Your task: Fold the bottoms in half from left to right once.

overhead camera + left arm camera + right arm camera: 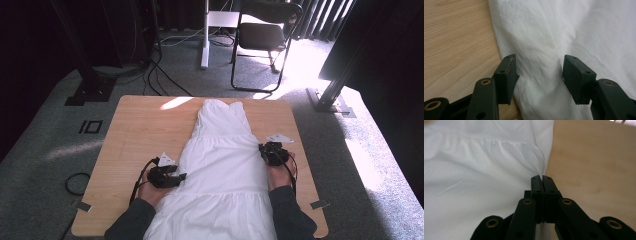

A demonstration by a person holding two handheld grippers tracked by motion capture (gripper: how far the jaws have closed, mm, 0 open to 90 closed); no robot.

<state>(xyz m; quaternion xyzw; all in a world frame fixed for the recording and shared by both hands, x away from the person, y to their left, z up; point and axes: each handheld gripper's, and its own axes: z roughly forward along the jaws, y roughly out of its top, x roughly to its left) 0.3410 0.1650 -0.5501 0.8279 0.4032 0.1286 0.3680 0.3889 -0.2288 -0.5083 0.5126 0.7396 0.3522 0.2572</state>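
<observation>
Two tongs worked a white dress (pixel 220 165) that lay flat on the wooden surface (pixel 140 130), bodice toward twelve o'clock and skirt spilling over the near edge at six o'clock. The right tongs (pixel 541 178) were clenched on the dress, their jaws pressed together with a gather of the fabric's right edge pulled up into the tips, just where the ruffled seam met the bare wood. The left tongs (pixel 537 75) were released, jaws standing wide apart over the cloth's left edge at about nine o'clock of the skirt, with a soft ridge of fabric rising between them but not yet pinched. The main risk, as I judged it, was an uneven lift: with only one side held, any pull from the right would have dragged the dress toward three o'clock and skewed it on the surface. The right pinch also looked thin, taking only a small gather near the very edge, so the slick fabric could have slipped free under tension. On the left, closing too shallow might have caught just the top layer, leaving the underside behind. The overhanging skirt at six o'clock added weight that could have tugged the whole garment off the surface.
</observation>
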